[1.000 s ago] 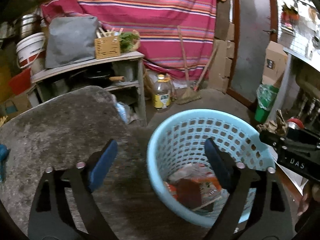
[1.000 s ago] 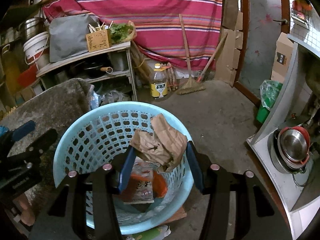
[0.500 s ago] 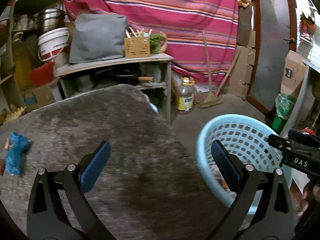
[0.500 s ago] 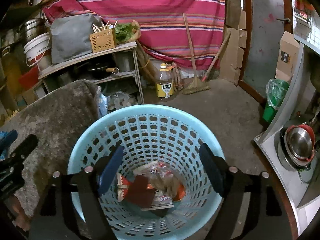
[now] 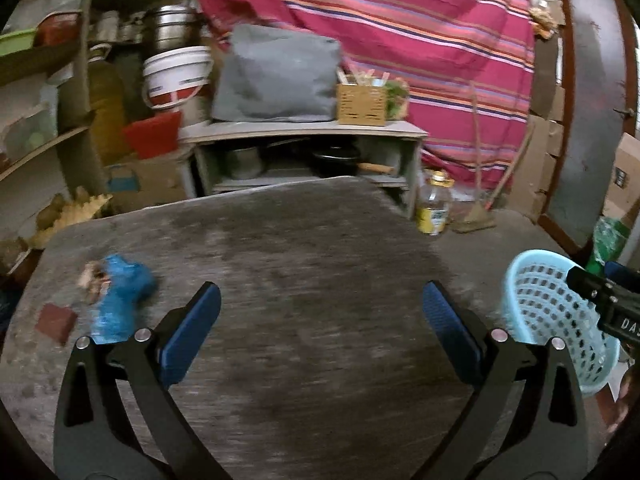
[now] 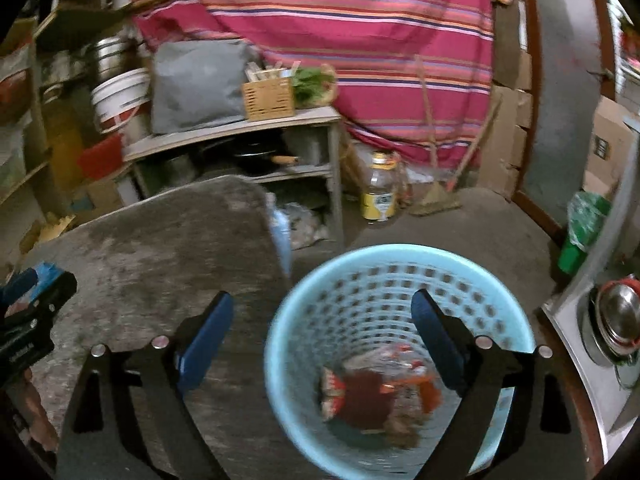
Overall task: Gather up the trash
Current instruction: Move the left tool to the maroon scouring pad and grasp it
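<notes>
Left gripper (image 5: 320,320) wide open, empty | right gripper (image 6: 322,334) likewise | risk: you clip blue wrapper (image 5: 120,300) (lower left) sideways off table (image 5: 312,248), missing basket (image 6: 400,320).

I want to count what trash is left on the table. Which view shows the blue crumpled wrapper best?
The left wrist view: the blue wrapper lies whole on the table, beside a small dark red piece. The right wrist view catches only a blue sliver at the left edge, behind the other tool.

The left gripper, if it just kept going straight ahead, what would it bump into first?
Probably the bare grey tabletop. The left gripper is open and empty, pointing across it. The blue wrapper lies off to its left, the blue basket to its right. Depth is unclear.
</notes>
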A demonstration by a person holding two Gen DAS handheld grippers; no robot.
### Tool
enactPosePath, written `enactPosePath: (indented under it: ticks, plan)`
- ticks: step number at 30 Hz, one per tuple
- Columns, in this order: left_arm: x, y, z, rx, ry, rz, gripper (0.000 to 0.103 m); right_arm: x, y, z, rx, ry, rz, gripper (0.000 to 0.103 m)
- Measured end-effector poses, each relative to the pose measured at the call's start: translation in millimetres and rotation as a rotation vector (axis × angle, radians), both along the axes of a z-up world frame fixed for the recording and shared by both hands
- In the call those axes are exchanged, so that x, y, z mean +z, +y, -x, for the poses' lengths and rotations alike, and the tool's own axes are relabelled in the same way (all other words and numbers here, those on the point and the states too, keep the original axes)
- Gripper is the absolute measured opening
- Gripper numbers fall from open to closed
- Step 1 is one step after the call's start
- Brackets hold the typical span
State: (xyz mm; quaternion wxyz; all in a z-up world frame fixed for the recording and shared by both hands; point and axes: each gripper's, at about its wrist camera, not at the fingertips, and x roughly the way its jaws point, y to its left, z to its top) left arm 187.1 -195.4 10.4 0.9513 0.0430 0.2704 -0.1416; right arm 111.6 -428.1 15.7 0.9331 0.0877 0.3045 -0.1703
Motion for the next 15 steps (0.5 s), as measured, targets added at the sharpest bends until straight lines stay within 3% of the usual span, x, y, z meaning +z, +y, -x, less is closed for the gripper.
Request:
enactPosePath:
  ticks: [15]
  plan:
    - [2.5,162.5,-31.8,0.239,0.014,-0.025,0.098,-31.7,141.3,-73.0,0.226,0.128,0.096,0.089]
